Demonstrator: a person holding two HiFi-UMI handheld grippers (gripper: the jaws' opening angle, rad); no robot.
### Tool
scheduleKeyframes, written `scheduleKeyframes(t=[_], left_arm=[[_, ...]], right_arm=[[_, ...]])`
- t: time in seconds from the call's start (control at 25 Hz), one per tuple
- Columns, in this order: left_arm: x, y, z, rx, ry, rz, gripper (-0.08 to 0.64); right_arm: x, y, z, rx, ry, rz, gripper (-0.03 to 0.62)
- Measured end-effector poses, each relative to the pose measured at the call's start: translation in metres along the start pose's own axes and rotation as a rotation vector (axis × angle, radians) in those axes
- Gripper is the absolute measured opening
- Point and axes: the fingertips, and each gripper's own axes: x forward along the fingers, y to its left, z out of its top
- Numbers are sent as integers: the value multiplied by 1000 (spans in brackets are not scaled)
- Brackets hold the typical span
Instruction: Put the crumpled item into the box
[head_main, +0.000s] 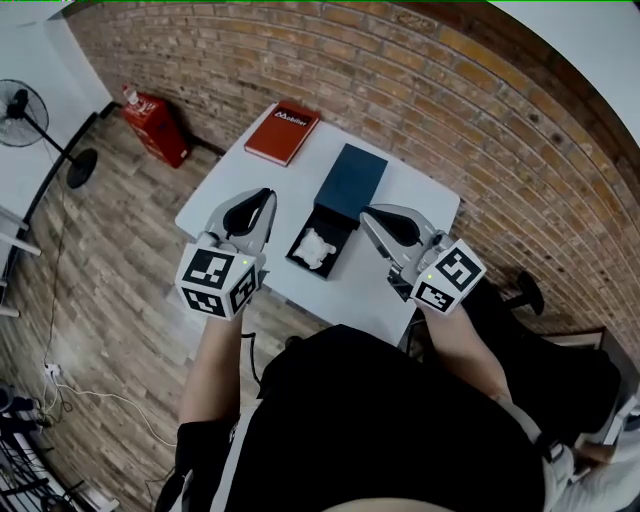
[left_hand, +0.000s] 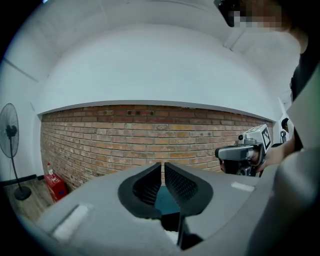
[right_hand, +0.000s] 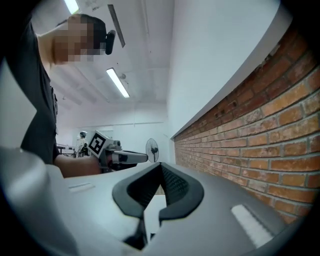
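A dark blue box (head_main: 318, 262) lies open in the middle of the white table (head_main: 225, 190). The white crumpled item (head_main: 316, 247) rests inside it. The box's blue lid (head_main: 350, 178) lies just beyond it. My left gripper (head_main: 268, 196) hovers left of the box, shut, with nothing between its jaws; in the left gripper view its tips (left_hand: 163, 164) meet over a patch of blue box (left_hand: 163, 201). My right gripper (head_main: 366, 214) hangs right of the box, also shut and empty, its tips (right_hand: 160, 164) touching. Each gripper shows in the other's view: the right gripper (left_hand: 244, 153) and the left gripper (right_hand: 120, 157).
A red book (head_main: 283, 132) lies at the table's far left corner. A red canister (head_main: 155, 125) stands on the wooden floor by the brick wall (head_main: 420, 90). A standing fan (head_main: 25, 112) is further left. The person's body fills the near side.
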Motion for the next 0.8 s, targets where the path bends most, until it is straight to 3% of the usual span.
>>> scheduleKeyframes(t=[0.12, 0.8], left_arm=[[5, -8, -3, -2, 17, 2, 29], [44, -42, -31, -17, 95, -71, 28]], right_arm=[[-18, -16, 0, -2, -10, -64, -2], [-59, -50, -40, 146, 24, -143, -2]])
